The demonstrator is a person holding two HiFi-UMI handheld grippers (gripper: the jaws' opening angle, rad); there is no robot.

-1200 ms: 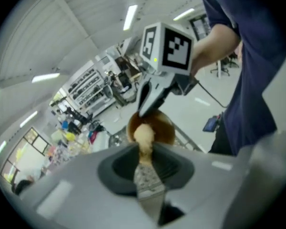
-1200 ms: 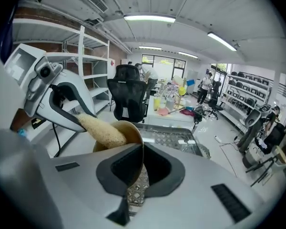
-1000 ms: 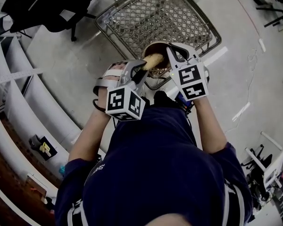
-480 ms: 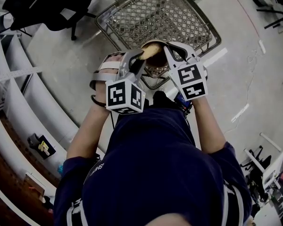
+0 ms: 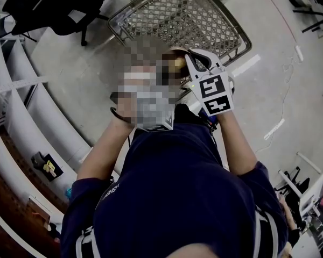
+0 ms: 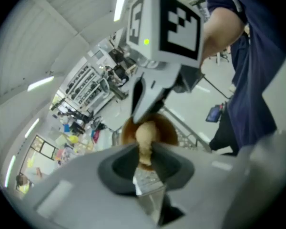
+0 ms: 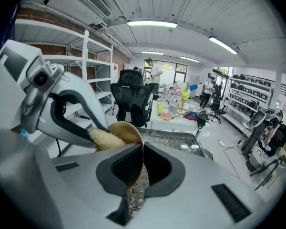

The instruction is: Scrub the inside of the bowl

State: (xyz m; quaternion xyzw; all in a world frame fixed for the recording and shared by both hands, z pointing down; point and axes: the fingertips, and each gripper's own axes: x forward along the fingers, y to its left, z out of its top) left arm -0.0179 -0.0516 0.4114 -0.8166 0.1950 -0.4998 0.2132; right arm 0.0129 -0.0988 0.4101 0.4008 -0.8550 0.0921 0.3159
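Observation:
A brown bowl is held up over the wire cart, tilted on its side. My right gripper is shut on the bowl's rim, and in the right gripper view the rim runs straight between the jaws. My left gripper is shut on a tan sponge. The sponge presses into the bowl's inside. Seen from the right gripper view, the sponge lies against the bowl's inner wall, carried by the left gripper. A mosaic patch covers the left gripper in the head view.
A wire-mesh cart stands on the grey floor just beyond the bowl. A black office chair is at the far left, and white shelving runs along the left side. Cables and stands lie at the right.
My left gripper has pushed forward and up with the sponge, deeper into the bowl. The right gripper and the bowl have shifted only slightly.

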